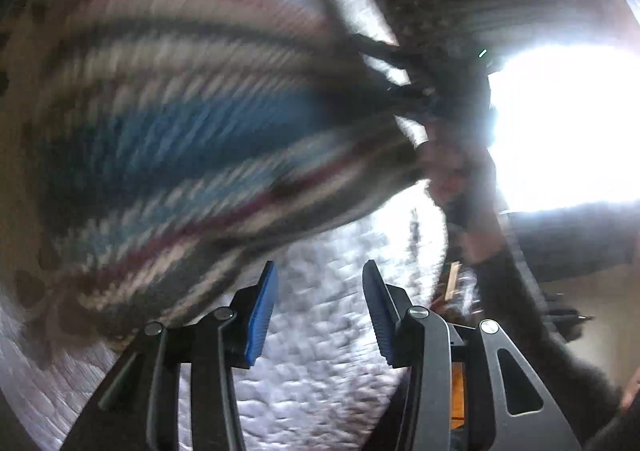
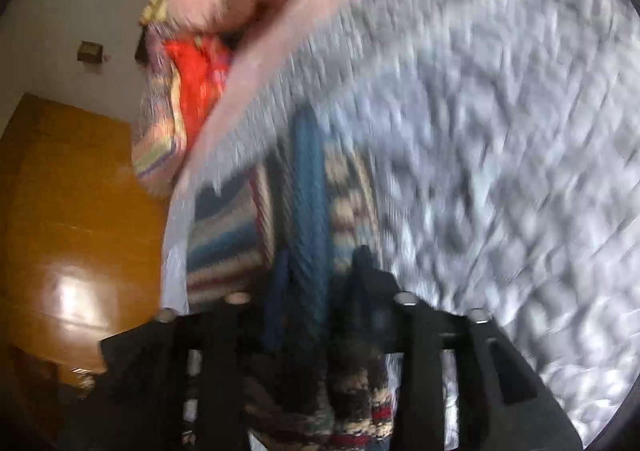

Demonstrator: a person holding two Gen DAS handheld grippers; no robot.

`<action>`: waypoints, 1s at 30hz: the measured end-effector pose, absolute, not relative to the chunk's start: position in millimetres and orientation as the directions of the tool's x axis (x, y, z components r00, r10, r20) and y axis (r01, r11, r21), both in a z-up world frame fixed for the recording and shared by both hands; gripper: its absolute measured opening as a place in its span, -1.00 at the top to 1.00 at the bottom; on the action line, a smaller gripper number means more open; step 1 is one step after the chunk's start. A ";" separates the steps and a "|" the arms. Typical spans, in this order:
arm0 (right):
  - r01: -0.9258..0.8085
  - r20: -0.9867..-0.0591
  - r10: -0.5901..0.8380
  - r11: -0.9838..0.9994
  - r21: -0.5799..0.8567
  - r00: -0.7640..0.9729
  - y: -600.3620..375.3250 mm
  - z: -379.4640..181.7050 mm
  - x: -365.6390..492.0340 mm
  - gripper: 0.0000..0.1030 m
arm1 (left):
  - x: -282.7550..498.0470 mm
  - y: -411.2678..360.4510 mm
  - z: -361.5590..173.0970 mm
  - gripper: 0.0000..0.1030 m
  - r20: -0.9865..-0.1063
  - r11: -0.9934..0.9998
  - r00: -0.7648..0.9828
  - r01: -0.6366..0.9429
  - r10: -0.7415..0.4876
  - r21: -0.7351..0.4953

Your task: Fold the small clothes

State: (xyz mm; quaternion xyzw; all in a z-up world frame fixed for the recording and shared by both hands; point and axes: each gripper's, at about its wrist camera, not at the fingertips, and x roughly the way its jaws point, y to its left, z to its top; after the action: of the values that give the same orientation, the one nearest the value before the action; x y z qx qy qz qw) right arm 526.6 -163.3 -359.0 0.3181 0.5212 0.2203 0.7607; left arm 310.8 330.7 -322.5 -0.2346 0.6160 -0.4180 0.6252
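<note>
Right tool (image 2: 320,291) clamped on striped knit garment (image 2: 308,187) above quilted bed (image 2: 500,131); left tool (image 1: 320,303) agape, empty. Advise lowering flat, edges aligned, before release.

A chunky ribbed knit sweater (image 1: 192,123) of striped wool lies on a puckered quilted cloth bedspread (image 2: 500,131). Beside the bed, a wooden wardrobe (image 2: 68,211) has a glossy varnished finish.

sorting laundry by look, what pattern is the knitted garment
Horizontal stripes on the knitted garment: blue, white, dark red and black, clearest in the left wrist view.
</note>
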 end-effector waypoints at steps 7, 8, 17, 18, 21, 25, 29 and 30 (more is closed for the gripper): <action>-0.106 -0.632 0.732 0.671 0.734 0.253 -135.7 -349.3 555.1 0.24 | 405.3 374.9 -269.5 0.01 -0.533 0.554 0.151 0.238 -0.833 -0.798; -0.104 -0.660 0.718 0.691 0.716 0.221 -127.3 -359.2 562.0 0.36 | 419.8 378.1 -276.2 0.01 -0.569 0.592 0.165 0.214 -0.806 -0.777; -0.073 -0.685 0.695 0.711 0.699 0.219 -151.7 -373.1 556.1 0.88 | 431.3 392.9 -325.6 0.80 -0.679 0.695 0.158 0.094 -0.717 -0.713; -0.088 -0.661 0.717 0.690 0.719 0.221 -154.4 -363.8 547.2 0.85 | 425.0 394.4 -314.2 0.66 -0.666 0.686 0.168 0.118 -0.727 -0.718; -0.156 -0.606 0.774 0.631 0.760 0.184 -148.3 -343.6 522.7 0.85 | 399.6 389.4 -291.6 0.46 -0.613 0.630 0.144 0.213 -0.776 -0.747; -0.174 -0.691 0.711 0.703 0.689 0.134 -144.1 -358.8 499.0 1.00 | 381.6 373.8 -320.2 0.59 -0.711 0.708 0.084 0.227 -0.698 -0.668; -0.140 -0.693 0.703 0.711 0.689 0.160 -155.7 -361.1 486.6 1.00 | 387.5 380.4 -327.2 0.96 -0.715 0.721 0.103 0.170 -0.691 -0.672; -0.153 -0.684 0.710 0.704 0.694 0.167 -155.1 -352.8 481.1 0.95 | 385.8 380.6 -319.1 0.73 -0.703 0.712 0.119 0.176 -0.701 -0.680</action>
State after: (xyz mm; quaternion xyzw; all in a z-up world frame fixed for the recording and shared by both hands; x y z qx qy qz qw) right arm 481.1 -155.1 -352.8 0.2435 0.5725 0.2979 0.7241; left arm 385.8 380.6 -319.1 -0.2229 0.5884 -0.3072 0.7139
